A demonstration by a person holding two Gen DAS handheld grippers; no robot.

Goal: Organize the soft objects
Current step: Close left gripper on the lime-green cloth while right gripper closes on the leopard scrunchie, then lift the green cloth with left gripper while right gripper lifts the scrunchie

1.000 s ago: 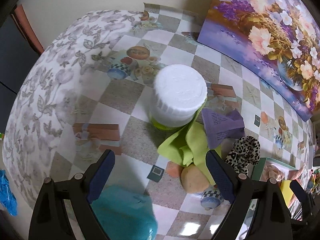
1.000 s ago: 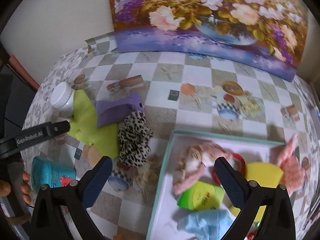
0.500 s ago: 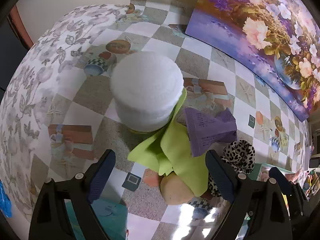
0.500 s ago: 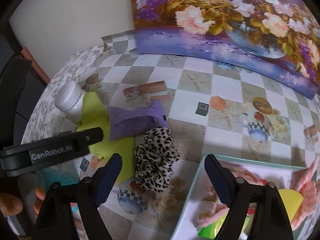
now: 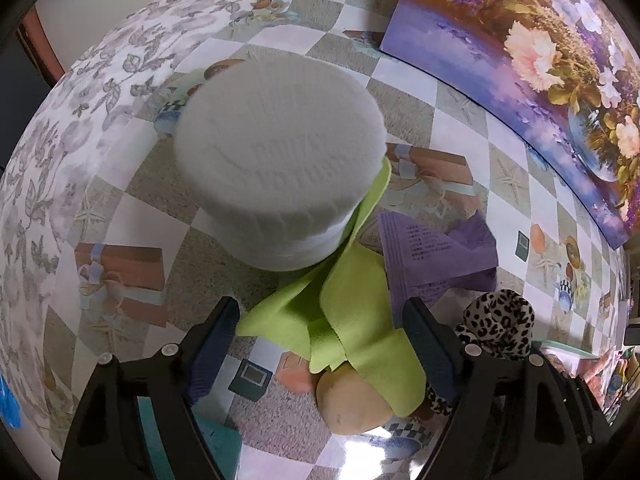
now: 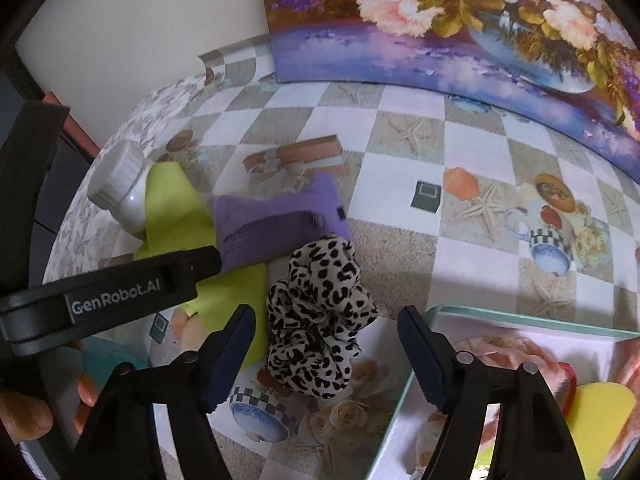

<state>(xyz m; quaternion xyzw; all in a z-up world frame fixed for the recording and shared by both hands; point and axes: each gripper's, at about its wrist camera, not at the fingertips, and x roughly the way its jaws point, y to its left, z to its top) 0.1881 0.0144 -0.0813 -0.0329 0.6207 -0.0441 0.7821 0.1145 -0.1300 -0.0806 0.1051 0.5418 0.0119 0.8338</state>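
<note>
Two tools closing: scrunchie between right tool fingers (untouched).

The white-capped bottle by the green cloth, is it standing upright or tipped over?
Upright: the white-capped bottle stands on its base, cap on top, with the green cloth against its side.

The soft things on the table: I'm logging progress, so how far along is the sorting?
Done: the tray already holds several soft items. In hand: nothing gripped; the right gripper is closing around the leopard scrunchie, and the left gripper is closing over the green cloth. Left: both of those and the purple pouch.
</note>
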